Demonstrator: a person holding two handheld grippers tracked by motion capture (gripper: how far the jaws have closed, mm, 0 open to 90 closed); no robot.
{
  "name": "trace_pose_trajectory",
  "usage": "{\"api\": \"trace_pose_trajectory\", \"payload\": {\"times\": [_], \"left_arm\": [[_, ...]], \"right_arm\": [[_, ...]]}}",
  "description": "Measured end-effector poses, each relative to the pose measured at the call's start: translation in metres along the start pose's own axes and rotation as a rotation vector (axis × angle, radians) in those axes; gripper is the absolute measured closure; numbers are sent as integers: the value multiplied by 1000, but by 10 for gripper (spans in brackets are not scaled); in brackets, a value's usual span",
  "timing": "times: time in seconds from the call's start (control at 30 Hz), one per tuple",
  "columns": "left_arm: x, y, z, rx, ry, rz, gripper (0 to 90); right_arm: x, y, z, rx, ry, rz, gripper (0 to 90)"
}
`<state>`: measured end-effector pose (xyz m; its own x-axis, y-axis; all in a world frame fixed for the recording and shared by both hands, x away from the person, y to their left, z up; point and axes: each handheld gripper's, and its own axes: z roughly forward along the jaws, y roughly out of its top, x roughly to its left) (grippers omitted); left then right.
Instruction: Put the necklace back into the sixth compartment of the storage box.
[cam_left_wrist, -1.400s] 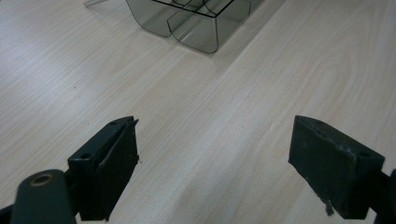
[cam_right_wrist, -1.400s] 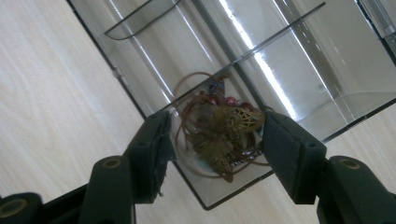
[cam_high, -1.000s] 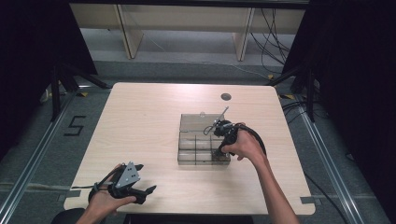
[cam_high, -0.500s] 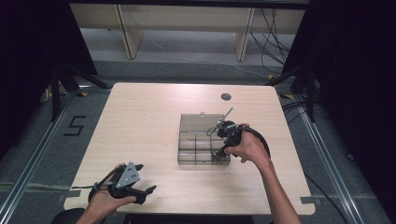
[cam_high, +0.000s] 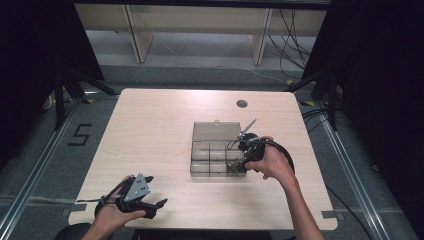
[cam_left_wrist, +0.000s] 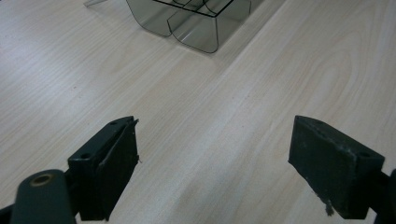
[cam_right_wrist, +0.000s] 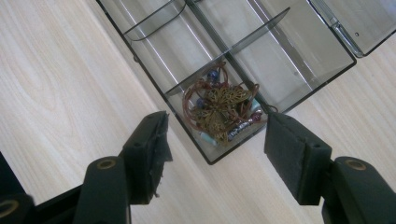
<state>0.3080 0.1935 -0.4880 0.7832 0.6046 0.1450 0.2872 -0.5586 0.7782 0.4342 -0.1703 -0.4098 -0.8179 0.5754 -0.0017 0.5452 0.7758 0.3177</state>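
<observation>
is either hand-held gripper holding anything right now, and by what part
Nothing is held. The right hand-held gripper has just been opening, its jaws empty above the jewellery in the clear box. The left hand-held gripper is open over the table.

worktop (cam_high: 150, 130): 1 | clear compartment box (cam_high: 218, 156): 1, lid open, beneath the right hand-held gripper (cam_high: 240, 161) | jewellery cluster (cam_right_wrist: 219, 109): 1, between that gripper's jaws, in a corner compartment | hand-held grippers: 2, second is left hand-held gripper (cam_high: 155, 204) | worktop hole (cam_high: 242, 104): 1
</observation>
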Motion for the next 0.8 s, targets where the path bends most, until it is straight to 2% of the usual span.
{"api": "trace_pose_trajectory", "payload": {"times": [0.07, 0.1, 0.2, 0.3, 0.33, 0.43, 0.47, 0.6, 0.63, 0.67, 0.7, 0.73, 0.77, 0.8], "left_arm": [[0, 0, 0, 0, 0, 0, 150], [0, 0, 0, -1, 6, 3, 150], [0, 0, 0, 0, 5, 4, 151], [0, 0, 0, 0, 5, 4, 151], [0, 0, 0, 0, 5, 4, 150], [-1, 0, 1, -11, 7, -10, 150], [0, 0, 0, -1, 5, 3, 151], [0, 0, 0, -2, 6, 3, 150], [0, 0, 0, -1, 2, 1, 151], [-1, 0, 1, -16, 1, -20, 150], [0, 0, 0, -2, 2, -3, 151], [0, 0, 0, -2, 2, -3, 151], [-1, 0, 1, -14, 1, -18, 150], [-1, 0, 1, -14, 1, -18, 150]], "right_arm": [[0, -1, 0, -2, -5, -10, 391], [1, -2, -1, -2, -2, 5, 386], [2, -4, -1, -6, -1, 12, 377], [1, -6, 0, -18, -4, -5, 368], [2, -7, 0, -7, -4, 11, 366], [3, -8, 0, -27, 2, 4, 363], [4, -10, -1, -18, -3, 15, 359], [5, -11, 0, -30, 1, 11, 353], [5, -12, 0, -36, -1, 10, 351], [7, -13, 0, -34, 3, 29, 348], [6, -13, 0, -37, -6, 14, 347], [6, -13, 0, -37, -6, 14, 347], [8, -14, 1, -48, 19, 33, 343], [8, -15, 0, -49, 13, 39, 340]]}}
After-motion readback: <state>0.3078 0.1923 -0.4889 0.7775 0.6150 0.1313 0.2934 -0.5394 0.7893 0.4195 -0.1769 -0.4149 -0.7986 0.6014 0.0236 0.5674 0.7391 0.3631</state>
